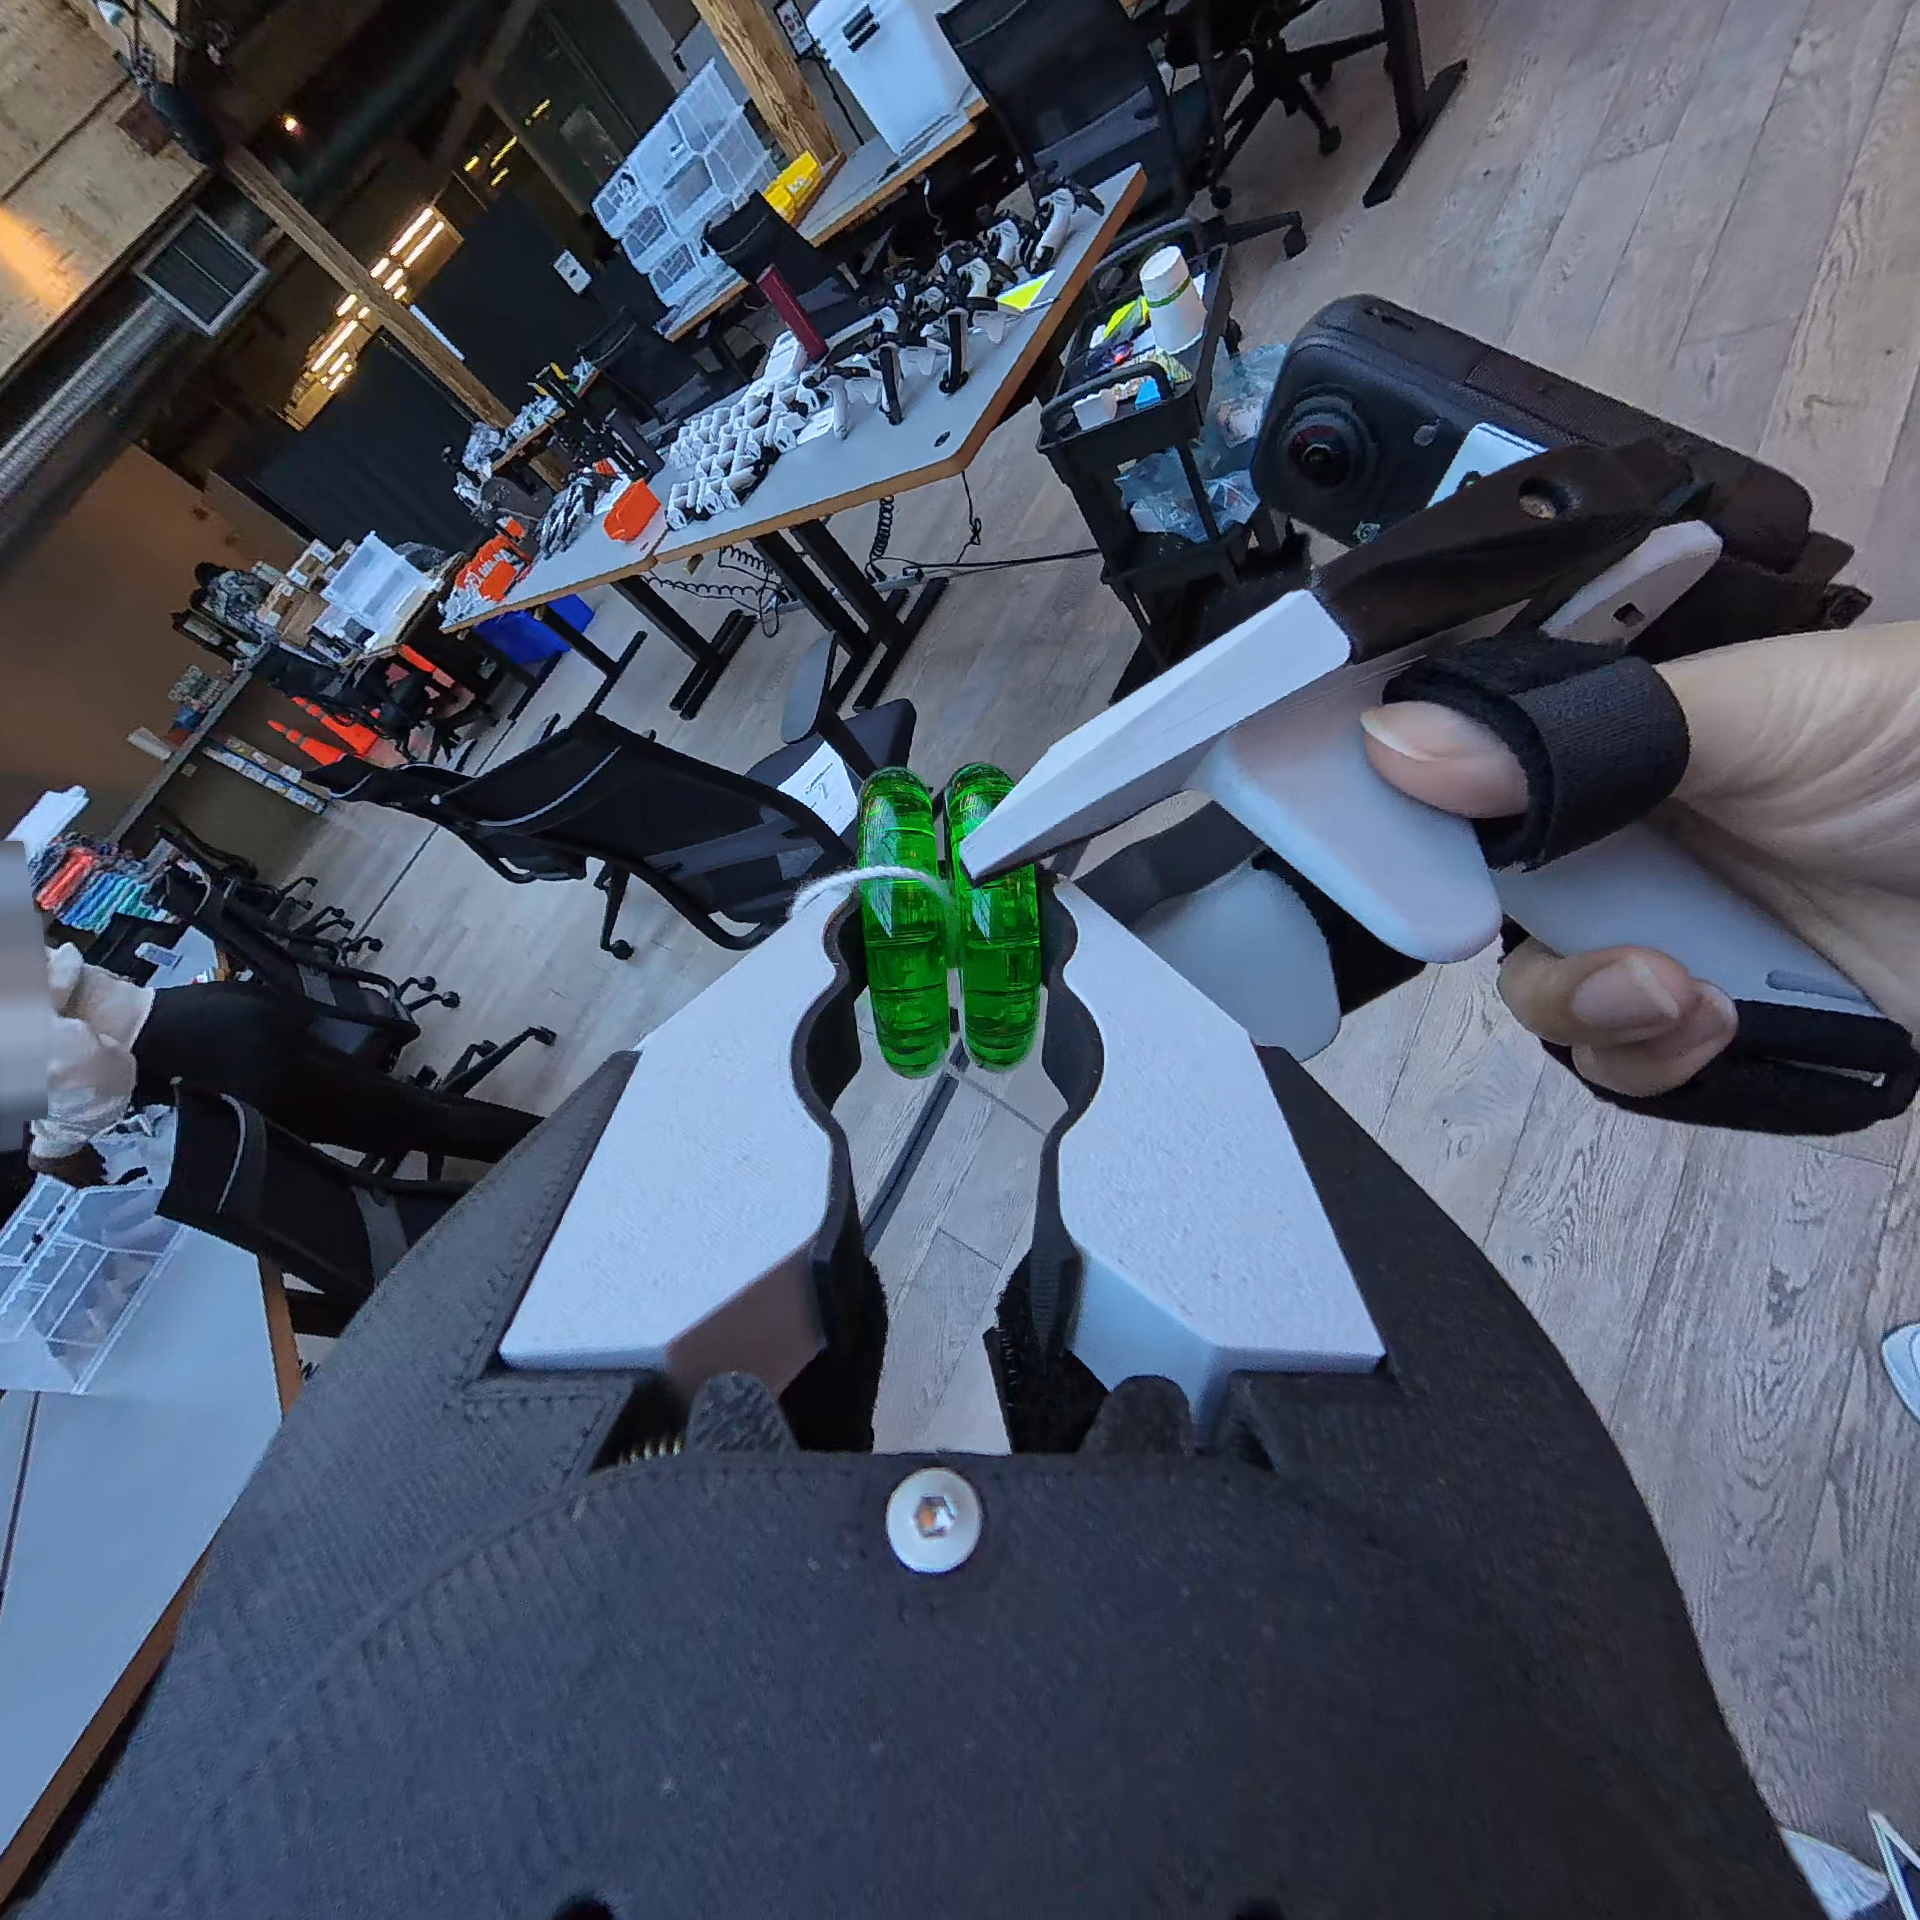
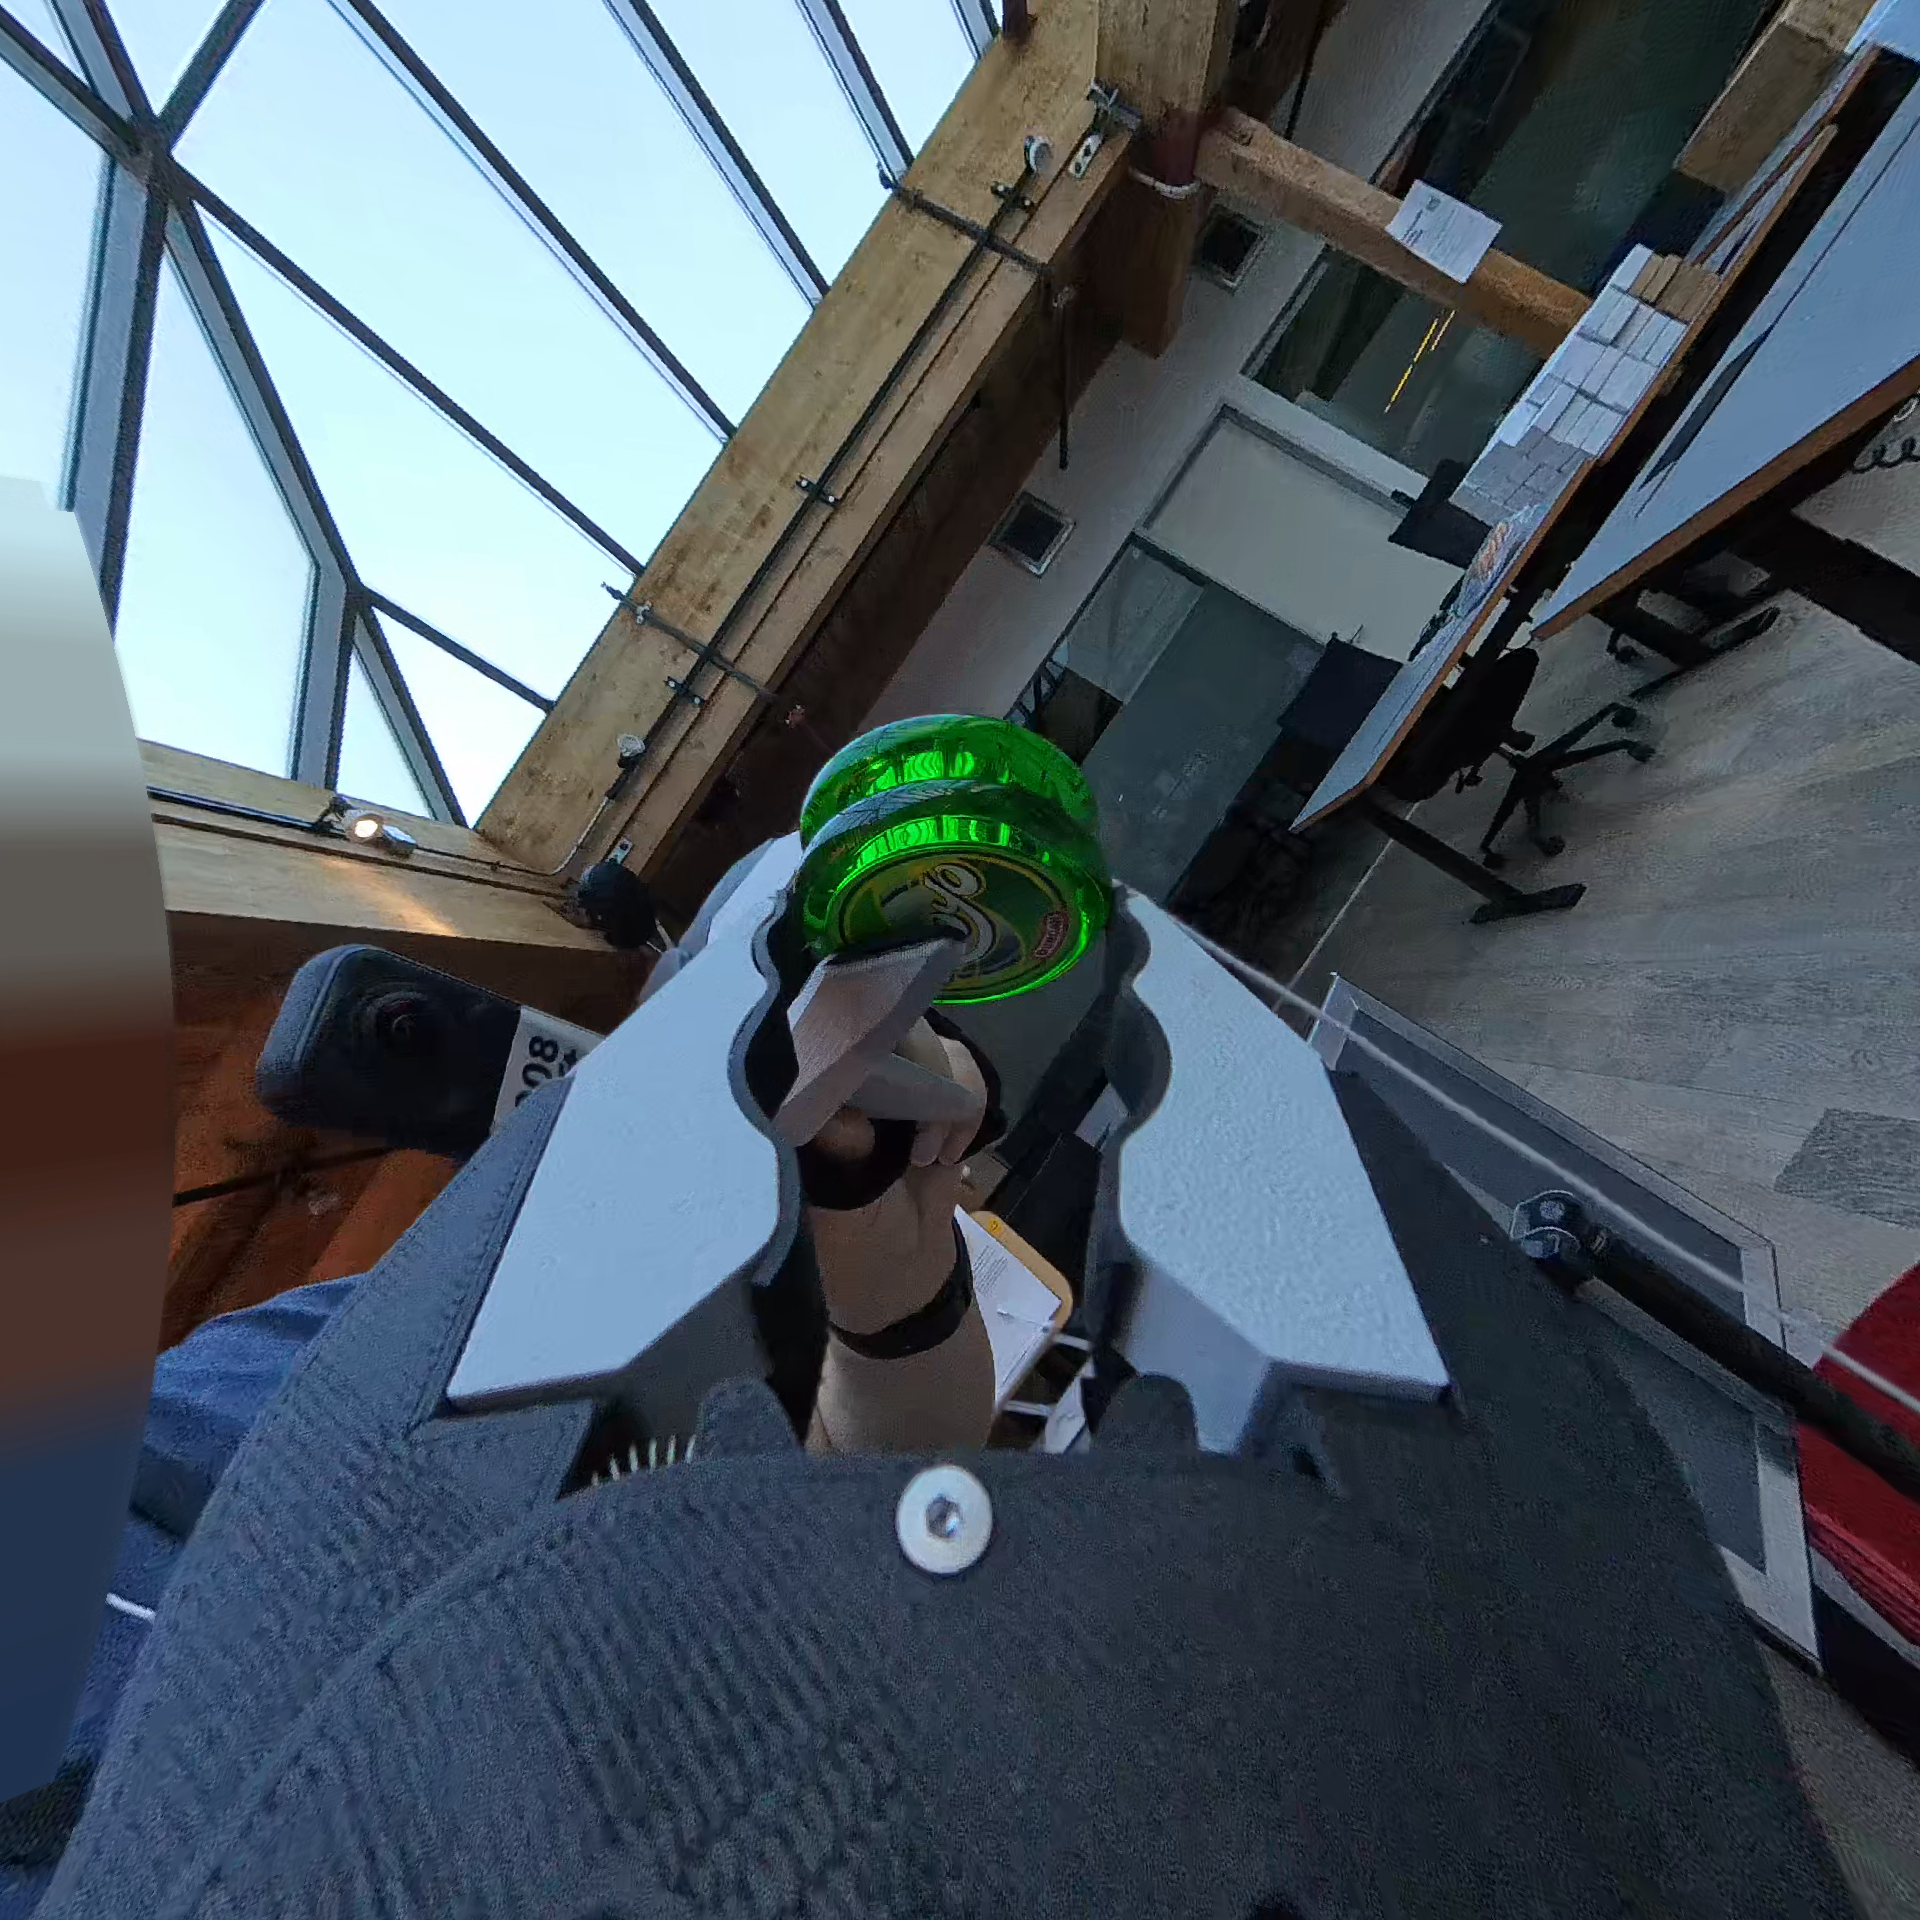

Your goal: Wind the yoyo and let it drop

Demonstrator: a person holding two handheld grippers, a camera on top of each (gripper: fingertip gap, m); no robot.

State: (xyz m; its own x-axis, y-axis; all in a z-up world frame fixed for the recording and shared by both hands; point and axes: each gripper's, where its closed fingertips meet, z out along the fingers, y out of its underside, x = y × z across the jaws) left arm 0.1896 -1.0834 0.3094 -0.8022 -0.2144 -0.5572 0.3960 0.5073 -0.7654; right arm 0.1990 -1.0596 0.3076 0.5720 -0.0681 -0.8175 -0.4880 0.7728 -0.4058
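A clear green yoyo (image 1: 904, 966) hangs in mid-air between both grippers. My left gripper (image 1: 951, 935) is shut on it, one white finger on each flat face. My right gripper (image 2: 951, 904) comes in from the right, and its finger (image 1: 1143, 727) rests on the rim. In the right wrist view its jaws sit tight against both sides of the yoyo (image 2: 935, 831) rim. There, a finger (image 2: 873, 997) of the left gripper presses the labelled face. White string (image 1: 852, 883) leaves the groove. A taut line (image 2: 1455, 1112) runs down to the right.
Grey desks (image 1: 914, 416) with many small parts, a black cart (image 1: 1143, 436) and office chairs (image 1: 623, 800) stand on a wood floor. A hand (image 1: 1766, 748) holds the right gripper. A black bar (image 2: 1662, 1309), a red object (image 2: 1870, 1507) and a glass panel (image 2: 1340, 997) lie lower right. Only a small space, under 4 cm, lies between the two pairs of fingers.
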